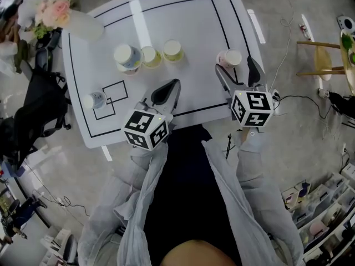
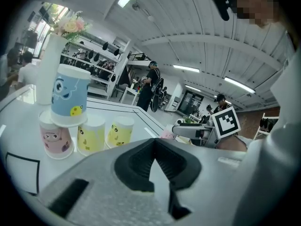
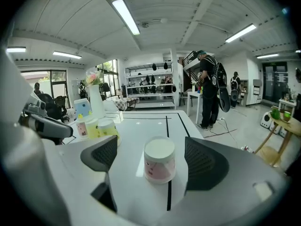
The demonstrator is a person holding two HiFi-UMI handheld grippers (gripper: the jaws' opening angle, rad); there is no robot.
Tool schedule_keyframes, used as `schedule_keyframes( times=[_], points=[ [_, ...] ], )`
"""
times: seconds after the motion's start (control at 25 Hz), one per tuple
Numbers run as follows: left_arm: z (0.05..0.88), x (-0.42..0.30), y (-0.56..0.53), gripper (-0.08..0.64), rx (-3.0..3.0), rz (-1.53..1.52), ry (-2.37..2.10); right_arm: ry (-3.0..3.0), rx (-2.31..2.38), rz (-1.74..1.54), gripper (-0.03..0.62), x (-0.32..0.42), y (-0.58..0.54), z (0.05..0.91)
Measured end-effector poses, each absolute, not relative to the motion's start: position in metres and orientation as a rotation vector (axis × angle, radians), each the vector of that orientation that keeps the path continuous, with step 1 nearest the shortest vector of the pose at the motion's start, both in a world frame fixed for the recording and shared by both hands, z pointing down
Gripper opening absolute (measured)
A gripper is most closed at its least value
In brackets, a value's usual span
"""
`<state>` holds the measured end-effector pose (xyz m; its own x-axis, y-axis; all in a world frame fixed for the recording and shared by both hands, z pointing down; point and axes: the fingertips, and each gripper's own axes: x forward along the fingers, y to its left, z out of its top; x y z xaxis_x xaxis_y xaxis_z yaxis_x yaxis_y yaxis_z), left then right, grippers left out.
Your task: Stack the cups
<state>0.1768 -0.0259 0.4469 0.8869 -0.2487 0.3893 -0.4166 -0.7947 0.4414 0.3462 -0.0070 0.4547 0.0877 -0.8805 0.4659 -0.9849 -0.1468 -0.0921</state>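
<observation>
Only the blue cup (image 2: 69,95) sat stacked; our right gripper (image 1: 237,71) gaped around a pink cup (image 3: 159,161), our left gripper (image 2: 154,149) closed, empty.

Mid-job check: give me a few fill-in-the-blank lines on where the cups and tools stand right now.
1. The right tool is ____ around the lone pink cup, not pressing it.
2. In the stack, the bottom cup is ____, and the top blue cup sits upside down on it.
3. Right beside that stack stand ____ yellow cups.

Missing words: open; pink; two.
</observation>
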Motion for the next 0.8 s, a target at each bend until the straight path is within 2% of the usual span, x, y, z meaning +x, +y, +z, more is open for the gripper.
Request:
schedule_keyframes(
  times=[0.4, 0.52, 0.64, 0.8],
  points=[
    [0.461, 0.177, -0.035, 0.003, 2.486, 0.456, -0.525, -1.837, 2.092, 0.681, 0.432, 0.358, -0.018, 0.487],
    [0.464, 0.176, -0.037, 0.002, 2.481, 0.458, -0.532, -1.825, 2.089, 0.686, 0.403, 0.359, -0.019, 0.493],
    [0.464, 0.172, -0.036, 0.003, 2.476, 0.460, -0.542, -1.787, 2.125, 0.676, 0.279, 0.365, -0.017, 0.493],
    [0.464, 0.167, -0.037, 0.003, 2.473, 0.460, -0.558, -1.781, 2.142, 0.670, 0.276, 0.367, -0.018, 0.492]
  ],
)
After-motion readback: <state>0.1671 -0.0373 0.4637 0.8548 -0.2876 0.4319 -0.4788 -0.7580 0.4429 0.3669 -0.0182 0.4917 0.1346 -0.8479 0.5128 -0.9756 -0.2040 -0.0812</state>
